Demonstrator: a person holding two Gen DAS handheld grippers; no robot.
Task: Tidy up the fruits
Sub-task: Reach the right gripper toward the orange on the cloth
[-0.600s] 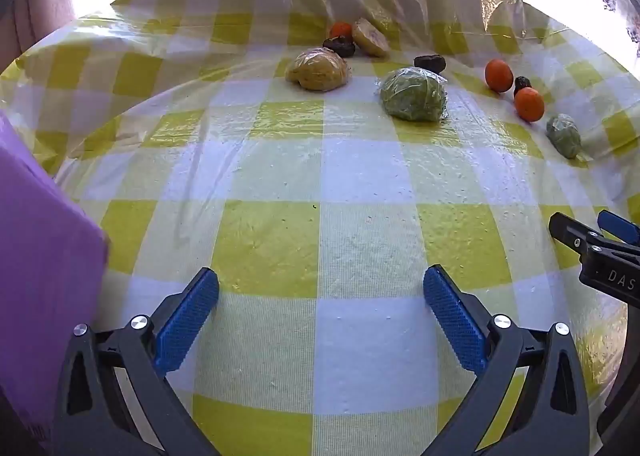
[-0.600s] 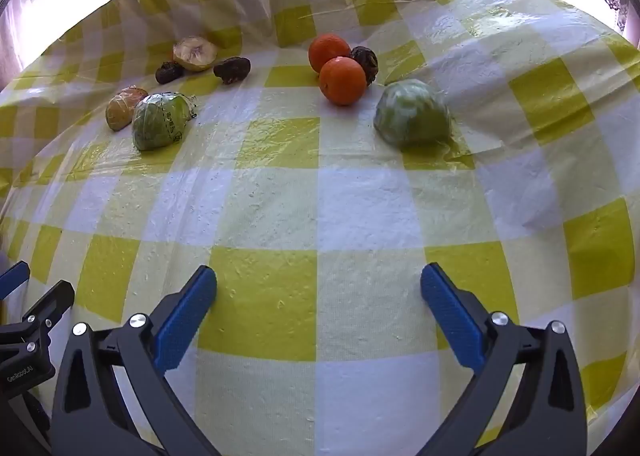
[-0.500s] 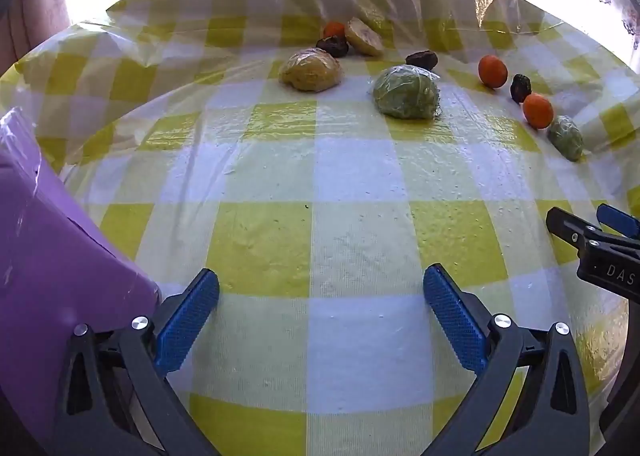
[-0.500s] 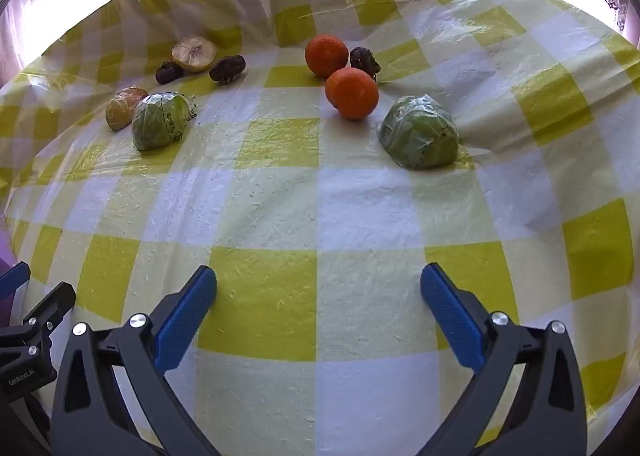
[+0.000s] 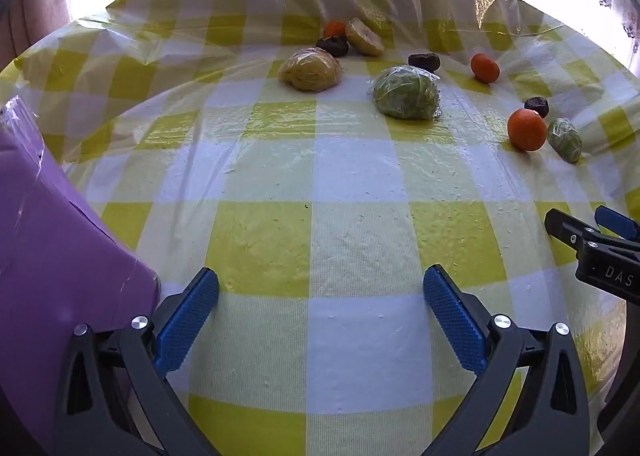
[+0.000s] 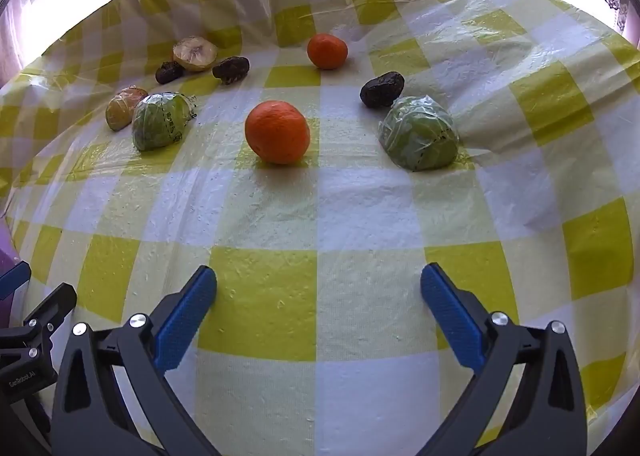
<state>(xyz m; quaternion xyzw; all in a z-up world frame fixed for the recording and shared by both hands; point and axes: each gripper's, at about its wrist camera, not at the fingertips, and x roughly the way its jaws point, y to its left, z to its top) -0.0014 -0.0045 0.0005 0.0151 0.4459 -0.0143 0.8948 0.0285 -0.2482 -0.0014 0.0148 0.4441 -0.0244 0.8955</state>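
Both grippers are spread wide w/ nothing between the blue pads, angled down at a table covered in a yellow-and-white checked cloth [image 6: 328,296] under clear plastic. The right gripper [image 6: 319,290] hangs over bare cloth at the near side, and the closest fruit straight ahead of it is a big orange [image 6: 277,132], sitting by itself approx mid-table. Farther back is a smaller orange [image 6: 327,51], well apart from the first. To the right there's a green fruit wrapped in film [image 6: 418,133] w/ a dark wrinkly fruit [image 6: 381,89] touching or almost touching its far-left side. Over on the left is a second wrapped green fruit [image 6: 161,121] right beside a wrapped yellowish-orange one [image 6: 122,112], and behind those a pale yellow wrapped fruit [image 6: 195,53] w/ two more dark fruits next to it, one on the left [image 6: 169,72] and one on the right [image 6: 231,69]. The left gripper [image 5: 319,292] also sits over empty cloth, fruits all at the far side from its pov, and a purple plastic-covered thing [image 5: 52,256] fills the near-left edge right beside its left finger. Can't tell what that purple thing is tbh. Each gripper's tip shows at the edge of the other's view.
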